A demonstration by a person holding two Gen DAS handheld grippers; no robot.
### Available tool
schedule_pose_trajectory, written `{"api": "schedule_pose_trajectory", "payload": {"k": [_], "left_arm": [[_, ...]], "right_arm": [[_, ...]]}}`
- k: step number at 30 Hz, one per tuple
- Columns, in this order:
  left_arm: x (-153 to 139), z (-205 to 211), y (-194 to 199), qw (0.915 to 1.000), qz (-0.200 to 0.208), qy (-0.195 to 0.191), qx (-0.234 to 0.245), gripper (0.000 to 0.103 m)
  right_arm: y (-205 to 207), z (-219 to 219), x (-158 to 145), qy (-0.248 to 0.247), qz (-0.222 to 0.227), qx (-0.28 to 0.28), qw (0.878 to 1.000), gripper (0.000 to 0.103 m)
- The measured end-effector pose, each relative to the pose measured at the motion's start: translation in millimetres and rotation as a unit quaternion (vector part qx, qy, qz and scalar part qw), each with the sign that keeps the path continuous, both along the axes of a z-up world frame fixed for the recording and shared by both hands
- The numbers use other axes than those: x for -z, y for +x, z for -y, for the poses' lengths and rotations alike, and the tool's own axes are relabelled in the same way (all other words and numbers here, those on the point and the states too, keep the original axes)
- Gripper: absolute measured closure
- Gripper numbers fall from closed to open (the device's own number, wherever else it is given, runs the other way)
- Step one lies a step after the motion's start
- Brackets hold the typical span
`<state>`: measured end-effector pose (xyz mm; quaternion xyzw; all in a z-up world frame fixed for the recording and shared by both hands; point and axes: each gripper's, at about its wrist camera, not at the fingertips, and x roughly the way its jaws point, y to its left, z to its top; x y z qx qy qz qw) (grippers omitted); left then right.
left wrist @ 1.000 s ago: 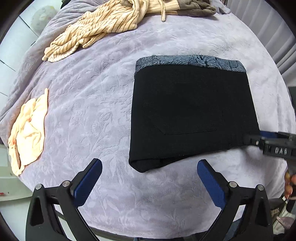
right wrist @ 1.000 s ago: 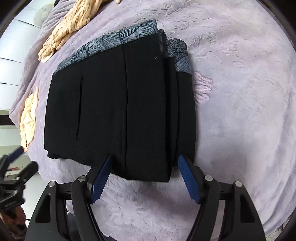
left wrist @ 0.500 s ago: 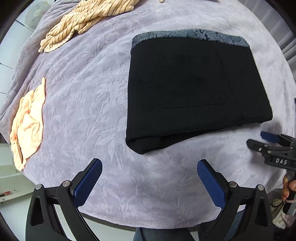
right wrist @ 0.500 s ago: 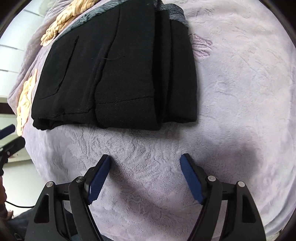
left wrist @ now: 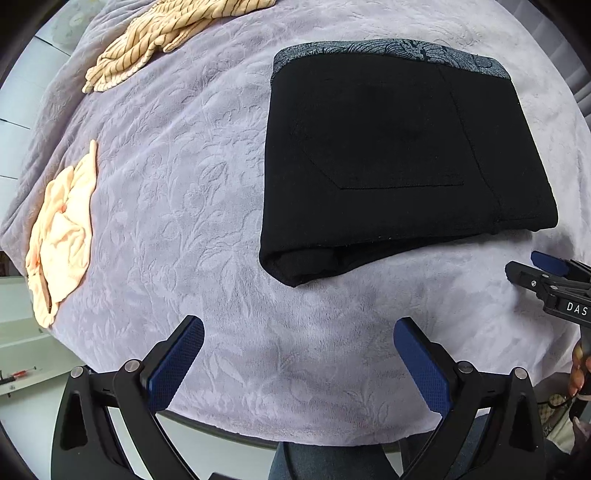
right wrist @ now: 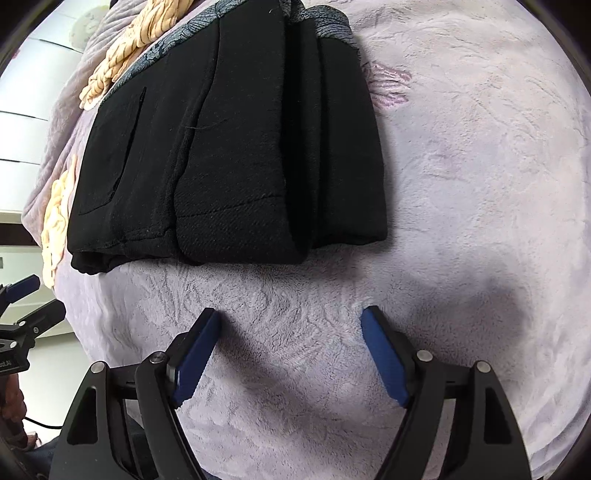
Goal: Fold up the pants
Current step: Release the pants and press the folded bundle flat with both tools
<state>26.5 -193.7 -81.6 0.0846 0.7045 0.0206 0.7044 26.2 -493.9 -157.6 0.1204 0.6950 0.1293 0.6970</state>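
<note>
- Left of the folded pants (left wrist: 399, 155), the peach garment (left wrist: 61, 236) lies near the blanket's (left wrist: 177, 177) edge, well apart from your work; leave it and the striped cloth (left wrist: 162, 33) beyond it alone.
- Nearer you than the pants, your left gripper (left wrist: 297, 363) hangs over bare blanket with its jaws spread wide and nothing between the pads. It touches no fabric.
- In the middle of the blanket, the pants lie as a compact black stack, patterned waistband on the far edge, rolled fold edge facing you.
- The fold looks finished, I judge; what remains is to check the stack and back off cleanly.
- At the near right corner of the pants, one layer bulges past the others in the right wrist view. If you tidy it, press from above rather than pinching, so the layers do not slide.
- Just short of that corner, your right gripper (right wrist: 290, 350) is empty, jaws wide, pads over the blanket. Lift it straight up so no pad snags the hem.
</note>
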Motion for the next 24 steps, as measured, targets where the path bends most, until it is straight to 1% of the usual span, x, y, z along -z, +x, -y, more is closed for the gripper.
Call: {"api": "schedule_pose_trajectory", "payload": {"k": [11,24], "left_arm": [[0.2,-2.6,0.4,1.0,-0.002,0.003,-0.009,0.0],[0.3,-1.3,2.3,0.9999,-0.004,0.008,-0.008,0.0]], "right_arm": [[11.1,-5.7,3.6,-0.002,-0.007,-0.011,1.0,0.019],[12.2,-7.8,6.9,0.003,-0.007,-0.01,1.0,0.018]]}}
